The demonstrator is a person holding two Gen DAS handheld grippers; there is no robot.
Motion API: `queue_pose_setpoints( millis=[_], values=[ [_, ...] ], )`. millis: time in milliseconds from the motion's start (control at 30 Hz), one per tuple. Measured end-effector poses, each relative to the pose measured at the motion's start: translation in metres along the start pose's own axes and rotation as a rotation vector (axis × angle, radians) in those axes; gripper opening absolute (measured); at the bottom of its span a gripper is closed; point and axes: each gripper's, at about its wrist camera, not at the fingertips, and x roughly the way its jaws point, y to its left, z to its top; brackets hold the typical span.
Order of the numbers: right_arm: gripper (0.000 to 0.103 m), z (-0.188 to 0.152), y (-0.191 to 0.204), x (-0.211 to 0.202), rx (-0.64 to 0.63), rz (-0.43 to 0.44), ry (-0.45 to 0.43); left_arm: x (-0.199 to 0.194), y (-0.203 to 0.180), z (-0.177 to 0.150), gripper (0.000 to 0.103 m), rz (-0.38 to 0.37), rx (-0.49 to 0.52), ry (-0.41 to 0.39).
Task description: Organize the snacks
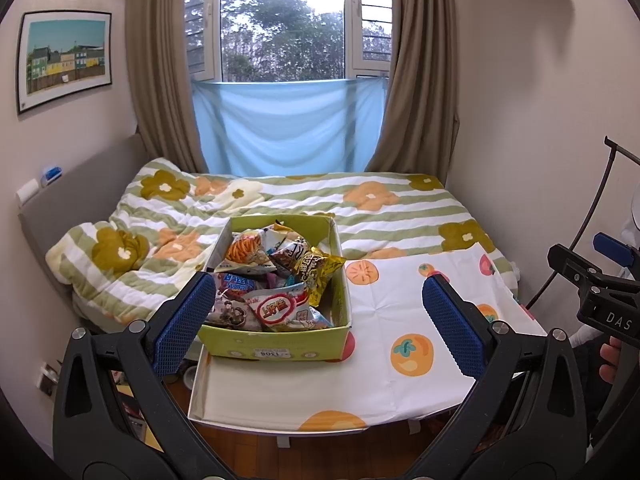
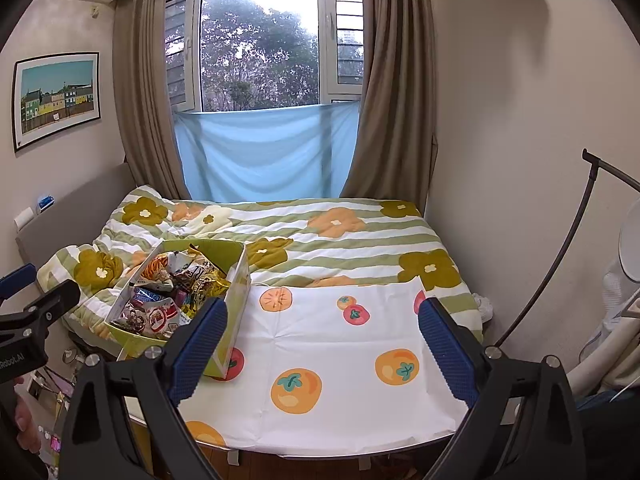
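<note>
Two grippers wide open, nothing held, snack box on table at bed foot.
Left gripper [image 1: 318,320] hovers low over near table edge, blue pads spread wide, empty; right gripper [image 2: 322,348] same, pads wide apart, empty, over bare cloth right of box. Table [image 1: 304,396] covered by white cloth with orange fruit print [image 2: 344,364]. Green cardboard box [image 1: 280,342] sits on left part of table, open top, white label on near wall. Inside, a heap of snack packets [image 1: 272,280]: red-white pack at front, gold foil pack [image 1: 316,272] leaning over the right rim, orange chips bag toward back. Beyond table: bed with green-striped flower quilt [image 2: 340,240], then blue cloth [image 2: 264,152] under window, brown curtains each side, framed picture [image 2: 56,100] on left wall.
</note>
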Motion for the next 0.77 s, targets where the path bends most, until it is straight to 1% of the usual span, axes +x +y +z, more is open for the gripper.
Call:
queue_pose_setpoints(
  millis=[267,467,767],
  values=[
    [0.095,0.0009,-0.0007,0.0017,0.003,-0.002,-0.003,0.0008,-0.0015,-0.0014,0.103,0.014,0.008,-0.007],
    [0.095,0.0019,-0.0029,0.003,0.006,-0.003,-0.003,0.0002,-0.0012,-0.0008,0.103,0.014,-0.008,-0.019],
    [0.095,0.0026,-0.0024,0.0082,0.004,-0.011,0.001,0.0025,-0.0053,-0.0017,0.103,0.034,-0.014,-0.028]
  ],
)
